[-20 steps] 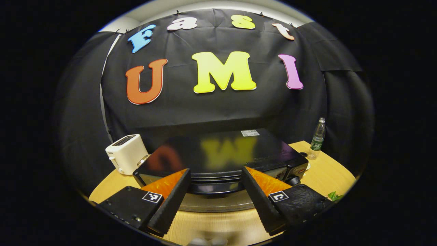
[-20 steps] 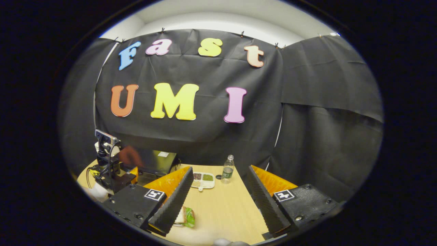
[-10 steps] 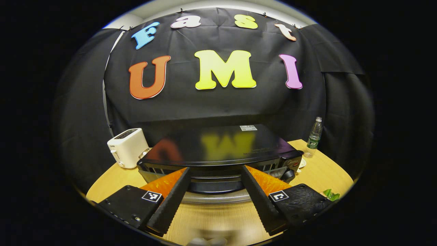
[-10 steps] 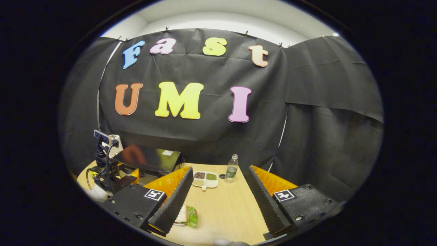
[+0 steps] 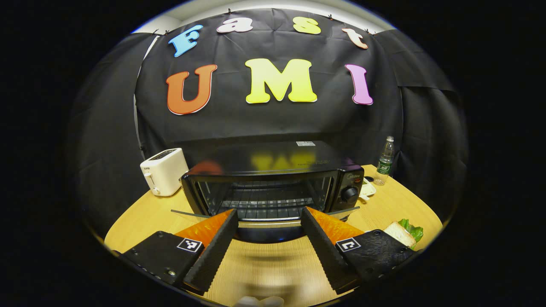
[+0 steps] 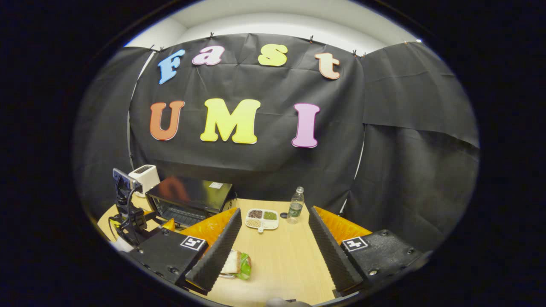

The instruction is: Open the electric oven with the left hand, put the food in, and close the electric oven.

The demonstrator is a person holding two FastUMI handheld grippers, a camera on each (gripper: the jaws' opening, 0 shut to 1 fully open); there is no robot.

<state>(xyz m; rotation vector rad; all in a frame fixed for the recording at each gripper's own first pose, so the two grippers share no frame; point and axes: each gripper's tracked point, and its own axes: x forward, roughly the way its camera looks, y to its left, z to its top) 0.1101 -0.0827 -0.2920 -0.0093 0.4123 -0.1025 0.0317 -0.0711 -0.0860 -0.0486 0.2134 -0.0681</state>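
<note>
On the round wooden worktop (image 5: 140, 217) stand a boxy white toaster (image 5: 164, 170) and the glossy black oven (image 5: 273, 179), door dropped, wire rack exposed; sandwich (image 6: 236, 264) lies right; left tongs (image 5: 268, 243) and right tongs (image 6: 273, 251) gape, ridged, gripping nothing.
</note>
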